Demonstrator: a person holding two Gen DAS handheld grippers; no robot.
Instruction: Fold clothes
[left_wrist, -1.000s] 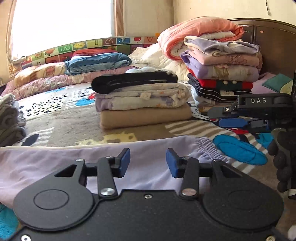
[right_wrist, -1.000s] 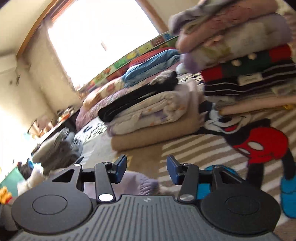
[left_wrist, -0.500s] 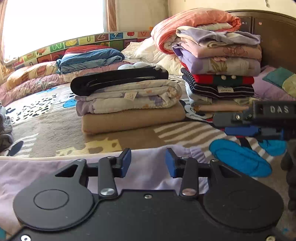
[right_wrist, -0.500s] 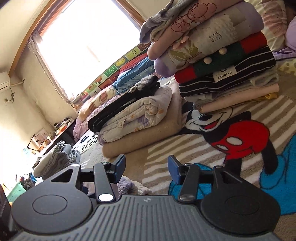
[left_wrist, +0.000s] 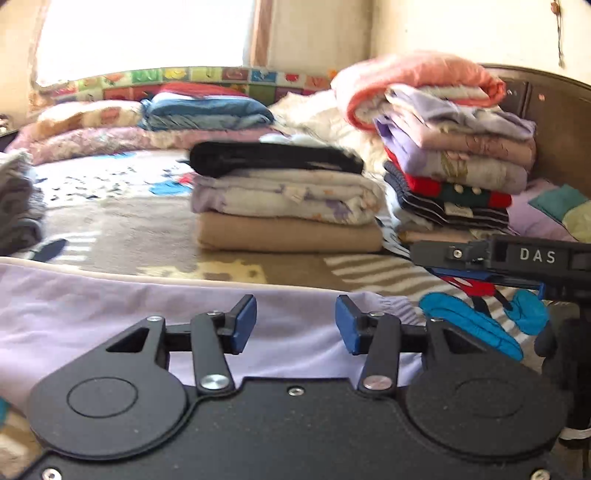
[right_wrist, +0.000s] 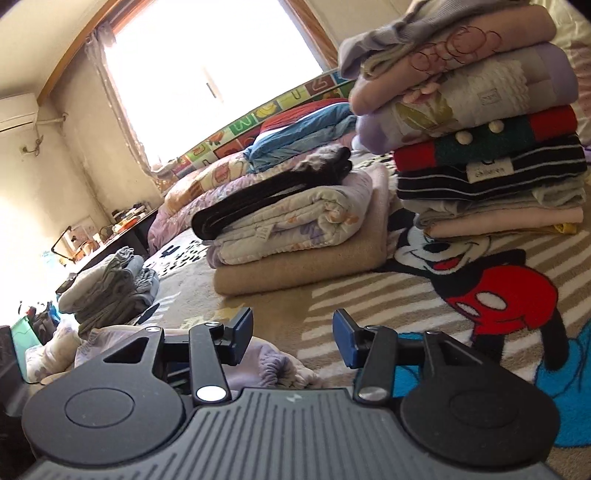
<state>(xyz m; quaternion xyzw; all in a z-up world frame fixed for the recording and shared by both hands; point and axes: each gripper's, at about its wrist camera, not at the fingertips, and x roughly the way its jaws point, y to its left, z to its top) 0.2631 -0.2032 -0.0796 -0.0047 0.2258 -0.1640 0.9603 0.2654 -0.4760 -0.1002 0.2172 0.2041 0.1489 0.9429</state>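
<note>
Open blanket (right_wrist: 258, 295) ahead of both grippers; low stack (left_wrist: 288, 206) blocks far centre, tall stack (left_wrist: 454, 155) far right, grey pile (right_wrist: 110, 291) left.

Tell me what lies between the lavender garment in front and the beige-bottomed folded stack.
Only bare patterned blanket separates the lavender garment from the folded stack; the left wrist view shows it.

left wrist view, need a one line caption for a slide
Left hand-held gripper, jaws opening with nothing pinched, above a lilac garment spread on the bed, facing two stacks of folded clothes.
</note>
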